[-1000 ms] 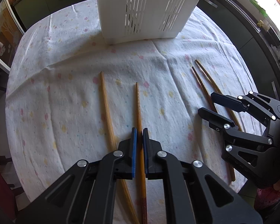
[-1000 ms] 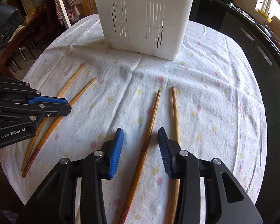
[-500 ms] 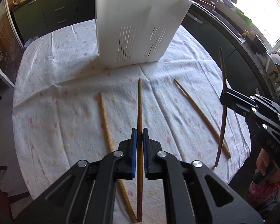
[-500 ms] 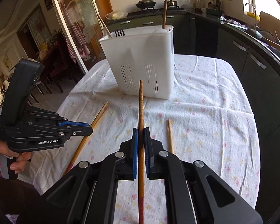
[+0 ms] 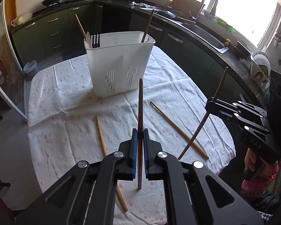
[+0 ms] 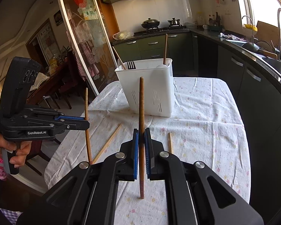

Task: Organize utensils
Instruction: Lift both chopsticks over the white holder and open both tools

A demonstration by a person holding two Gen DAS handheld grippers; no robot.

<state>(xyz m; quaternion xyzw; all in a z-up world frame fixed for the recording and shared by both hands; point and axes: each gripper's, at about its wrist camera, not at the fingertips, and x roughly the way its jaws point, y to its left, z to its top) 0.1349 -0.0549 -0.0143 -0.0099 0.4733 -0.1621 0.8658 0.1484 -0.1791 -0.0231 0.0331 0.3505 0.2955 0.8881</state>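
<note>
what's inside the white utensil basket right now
Sticking out of the white basket: two chopsticks, one at the left corner, one at the right, plus a black fork. The solid walls hide anything lower inside.

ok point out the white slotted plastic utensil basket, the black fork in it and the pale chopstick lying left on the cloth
white slotted plastic utensil basket [image 5: 119,60]: left wrist view, front wall
black fork [image 5: 95,40]: left wrist view, tines
pale chopstick [image 5: 101,136]: left wrist view, mid shaft

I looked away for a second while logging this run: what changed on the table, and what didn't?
The right gripper closed on a chopstick, and both it and the left gripper, with its own chopstick, lifted clear of the tablecloth. Two chopsticks and the white caddy stayed put.
</note>
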